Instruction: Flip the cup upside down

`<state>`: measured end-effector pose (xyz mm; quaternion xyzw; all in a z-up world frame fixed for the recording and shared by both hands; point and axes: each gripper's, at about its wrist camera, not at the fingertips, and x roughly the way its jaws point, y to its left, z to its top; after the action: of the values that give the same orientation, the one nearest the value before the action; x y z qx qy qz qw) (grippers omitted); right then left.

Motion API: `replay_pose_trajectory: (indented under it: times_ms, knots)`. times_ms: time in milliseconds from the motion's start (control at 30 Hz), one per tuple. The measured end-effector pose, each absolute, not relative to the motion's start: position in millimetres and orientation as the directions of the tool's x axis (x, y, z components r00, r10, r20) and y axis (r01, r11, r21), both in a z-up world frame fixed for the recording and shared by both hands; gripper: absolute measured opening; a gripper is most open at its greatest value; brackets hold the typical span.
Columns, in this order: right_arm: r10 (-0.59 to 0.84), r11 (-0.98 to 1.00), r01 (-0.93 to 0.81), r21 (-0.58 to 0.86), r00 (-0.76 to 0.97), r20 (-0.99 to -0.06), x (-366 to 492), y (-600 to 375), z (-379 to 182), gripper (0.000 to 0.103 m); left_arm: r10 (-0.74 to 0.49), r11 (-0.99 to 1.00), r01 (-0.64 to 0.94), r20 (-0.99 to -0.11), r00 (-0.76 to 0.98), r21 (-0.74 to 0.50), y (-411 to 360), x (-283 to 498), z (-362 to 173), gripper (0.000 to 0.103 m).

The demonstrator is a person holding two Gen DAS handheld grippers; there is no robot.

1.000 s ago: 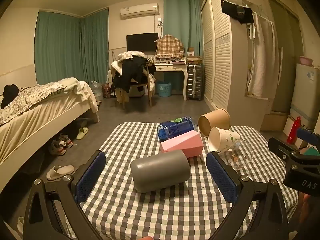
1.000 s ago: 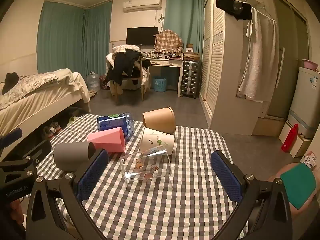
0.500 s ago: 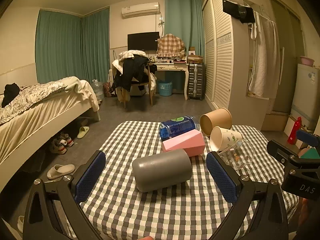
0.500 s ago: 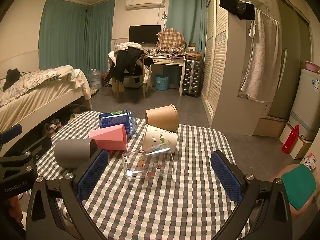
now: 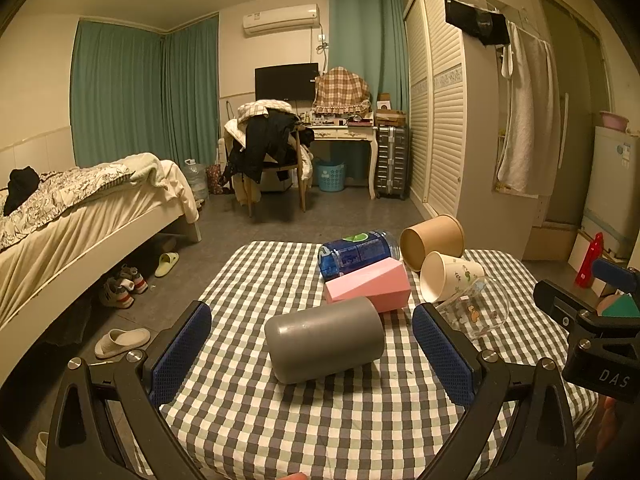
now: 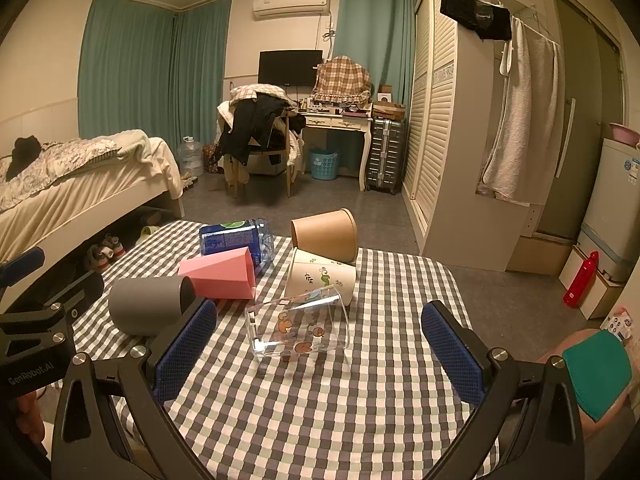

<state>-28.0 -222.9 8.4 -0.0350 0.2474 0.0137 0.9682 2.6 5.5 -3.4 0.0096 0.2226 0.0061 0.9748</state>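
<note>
Several cups lie on their sides on the checked table [image 5: 320, 420]. A grey cup [image 5: 325, 338] lies between the pads of my open left gripper [image 5: 312, 354], just ahead of them. A clear glass cup with cartoon prints [image 6: 298, 328] lies in front of my open right gripper [image 6: 318, 350], nearer its left pad. Behind are a pink cup [image 6: 220, 274], a white printed paper cup [image 6: 322, 280], a brown paper cup [image 6: 326, 234] and a blue bottle [image 6: 236, 236]. The same cups show in the left wrist view: pink [image 5: 368, 286], white [image 5: 450, 276], brown [image 5: 432, 240], glass [image 5: 476, 312].
The table [image 6: 340, 400] stands in a bedroom. A bed [image 5: 80, 208] is at the left, a wardrobe [image 5: 460, 140] at the right, a chair with clothes [image 5: 268, 152] and a desk beyond. A red bottle [image 6: 580, 280] stands on the floor at the right.
Both grippers have moved slightly forward toward the cups, which look a little larger. Both stay open and nothing on the table has moved.
</note>
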Motion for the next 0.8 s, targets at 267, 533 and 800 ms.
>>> replay_pose_trajectory:
  times_ms: [267, 533, 800]
  knots:
    - [0.009, 0.997, -0.044, -0.062, 0.877, -0.481, -27.7, -222.9, 8.1, 0.103, 0.016, 1.000, -0.008, -0.434, 0.901, 0.022, 5.7, 2.6, -4.0, 0.103]
    - [0.009, 0.997, -0.044, -0.061, 0.877, -0.481, -27.5, -222.5, 8.2, 0.103, 0.014, 1.000, -0.005, -0.436, 0.900, 0.022, 5.8, 2.9, -3.8, 0.103]
    - [0.009, 0.997, -0.047, -0.066, 0.875, -0.484, -27.1, -220.8, 5.9, 0.103, 0.017, 1.000, -0.009, -0.438, 0.899, 0.019, 9.1, 2.0, -6.2, 0.103]
